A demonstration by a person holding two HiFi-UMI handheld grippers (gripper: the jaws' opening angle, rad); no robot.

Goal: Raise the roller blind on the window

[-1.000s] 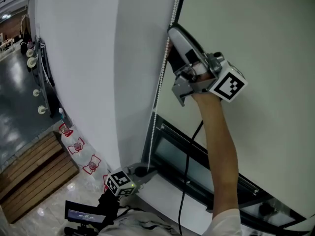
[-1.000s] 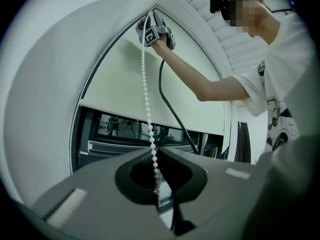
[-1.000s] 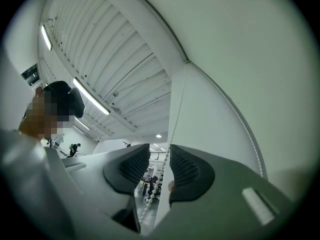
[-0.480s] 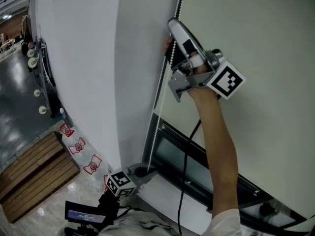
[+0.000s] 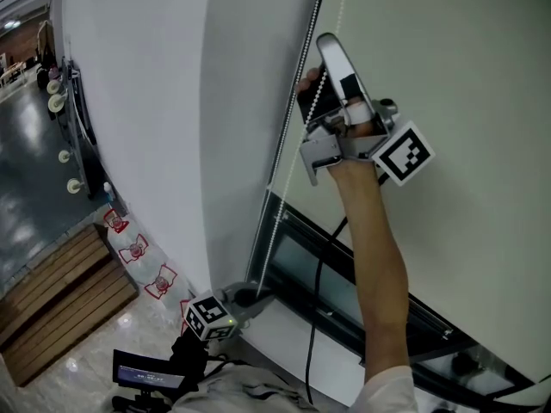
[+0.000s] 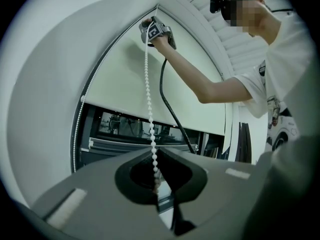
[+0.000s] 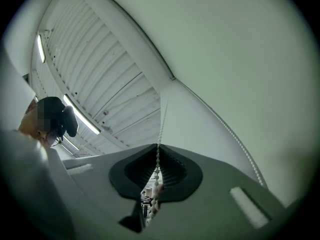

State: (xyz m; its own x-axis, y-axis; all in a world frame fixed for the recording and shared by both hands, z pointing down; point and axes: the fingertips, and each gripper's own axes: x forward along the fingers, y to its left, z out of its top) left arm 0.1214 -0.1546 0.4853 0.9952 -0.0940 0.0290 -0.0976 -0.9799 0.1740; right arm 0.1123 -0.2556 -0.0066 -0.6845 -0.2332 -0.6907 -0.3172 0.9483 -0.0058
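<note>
Right gripper (image 7: 157, 149) jaws just closing, now pinching bead chain (image 7: 161, 129) between pads. From jaws, straight up to far top corner of pale roller blind (image 7: 240, 54). Second strand (image 7: 231, 141) slanting down on right. Slatted ceiling (image 7: 115, 79), light strips (image 7: 82, 116) on left.

White wall (image 5: 129, 101), glossy dark floor (image 5: 21, 205), wooden slatted platform (image 5: 52, 304), ribbed ceiling (image 7: 115, 84) with strip lights (image 7: 82, 116)

The roller blind (image 5: 448, 76) is hanging over the upper part of the window (image 5: 344, 286), leaving a strip of glass showing below its bottom edge. The bead chain (image 6: 149, 99) is running down beside the blind's left edge, between the blind and the wall (image 5: 146, 101) on the left. The sill (image 5: 284, 334) is lying under the window, and the floor (image 5: 26, 196) is lying below, left of the wall.
</note>
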